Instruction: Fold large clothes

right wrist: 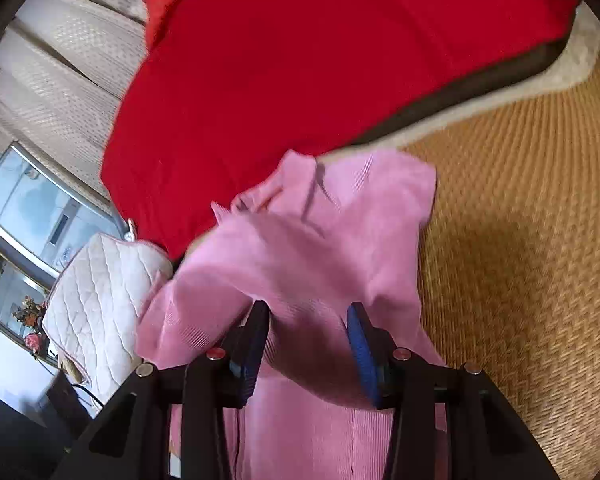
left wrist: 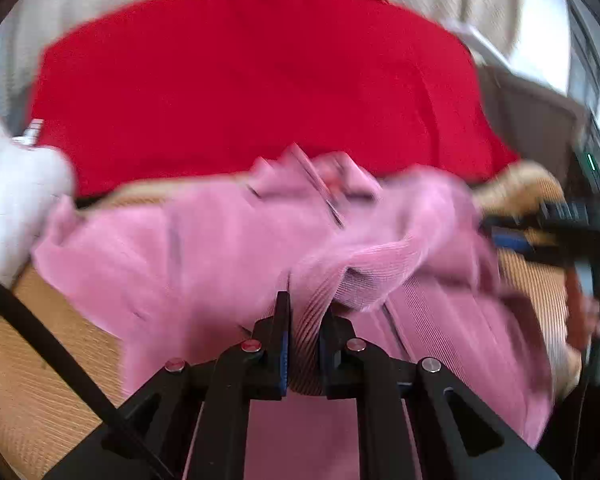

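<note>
Pink ribbed garment (left wrist: 204,248) lies bunched across the woven mat (right wrist: 519,240), below the red cushion (left wrist: 252,80) in both views. Our left claw (left wrist: 303,344) is pinched narrow on a ridge of it at lower centre. Our right claw (right wrist: 307,344) stands half-wide with cloth between its jaws; we cannot tell if it grips.

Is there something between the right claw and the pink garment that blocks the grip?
Nothing visible blocks it. The pink garment already bulges between the fingers of the right claw. The red cushion lies farther back, beyond the garment.
</note>
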Demonstrator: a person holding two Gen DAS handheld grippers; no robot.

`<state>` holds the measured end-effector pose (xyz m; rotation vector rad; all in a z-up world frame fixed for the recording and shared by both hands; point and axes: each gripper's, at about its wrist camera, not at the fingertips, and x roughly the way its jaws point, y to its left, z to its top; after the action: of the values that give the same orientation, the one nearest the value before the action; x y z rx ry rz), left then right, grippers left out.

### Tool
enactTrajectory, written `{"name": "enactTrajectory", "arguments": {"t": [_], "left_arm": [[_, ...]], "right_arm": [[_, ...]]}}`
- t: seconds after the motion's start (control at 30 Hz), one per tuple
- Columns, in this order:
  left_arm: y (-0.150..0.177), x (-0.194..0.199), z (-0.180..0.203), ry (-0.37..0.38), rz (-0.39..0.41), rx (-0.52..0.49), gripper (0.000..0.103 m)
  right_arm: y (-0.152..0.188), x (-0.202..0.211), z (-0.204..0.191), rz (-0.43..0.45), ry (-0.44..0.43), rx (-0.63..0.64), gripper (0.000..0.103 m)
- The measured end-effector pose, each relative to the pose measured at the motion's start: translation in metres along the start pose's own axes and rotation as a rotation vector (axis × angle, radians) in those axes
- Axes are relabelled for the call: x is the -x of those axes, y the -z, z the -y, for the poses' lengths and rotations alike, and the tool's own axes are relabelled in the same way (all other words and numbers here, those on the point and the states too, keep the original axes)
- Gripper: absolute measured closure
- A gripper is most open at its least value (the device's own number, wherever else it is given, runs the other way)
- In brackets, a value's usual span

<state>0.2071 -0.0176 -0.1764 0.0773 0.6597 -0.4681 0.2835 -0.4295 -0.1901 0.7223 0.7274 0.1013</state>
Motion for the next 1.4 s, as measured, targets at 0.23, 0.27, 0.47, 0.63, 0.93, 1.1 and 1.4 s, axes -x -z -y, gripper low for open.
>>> {"name": "enactTrajectory", "arguments": {"t": [0.23, 0.27, 0.47, 0.63, 0.93, 1.1, 1.4], "left_arm": [[-0.009, 0.012, -0.056, -0.036, 0.017, 0.181, 0.068], [-0.009, 0.015, -0.06, -0.049, 0.02, 0.187, 0.052], [-0.005, 0.052, -0.106, -0.137, 0.12, 0.297, 0.022], [0.012, 0.049, -0.178, -0.267, 0.095, 0.622, 0.018], [0.003, -0.007, -0.231, -0.095, -0.025, 0.921, 0.011], [0.003, -0.052, -0.267, 0.002, -0.047, 1.091, 0.011], [-0.003, -0.073, -0.303, 0.08, 0.071, 1.184, 0.066]], "right_arm": [[0.0, 0.006, -0.017, 0.067, -0.039, 0.06, 0.036], [0.002, 0.0, -0.022, 0.056, -0.027, 0.082, 0.036], [0.019, -0.038, -0.041, -0.062, 0.043, 0.19, 0.039], [0.03, -0.062, -0.04, -0.168, 0.123, 0.216, 0.039], [0.029, -0.057, -0.041, -0.165, 0.068, 0.198, 0.038], [0.035, -0.063, -0.051, -0.17, 0.101, 0.268, 0.037], [0.037, -0.065, -0.052, -0.165, 0.087, 0.269, 0.037]]}}
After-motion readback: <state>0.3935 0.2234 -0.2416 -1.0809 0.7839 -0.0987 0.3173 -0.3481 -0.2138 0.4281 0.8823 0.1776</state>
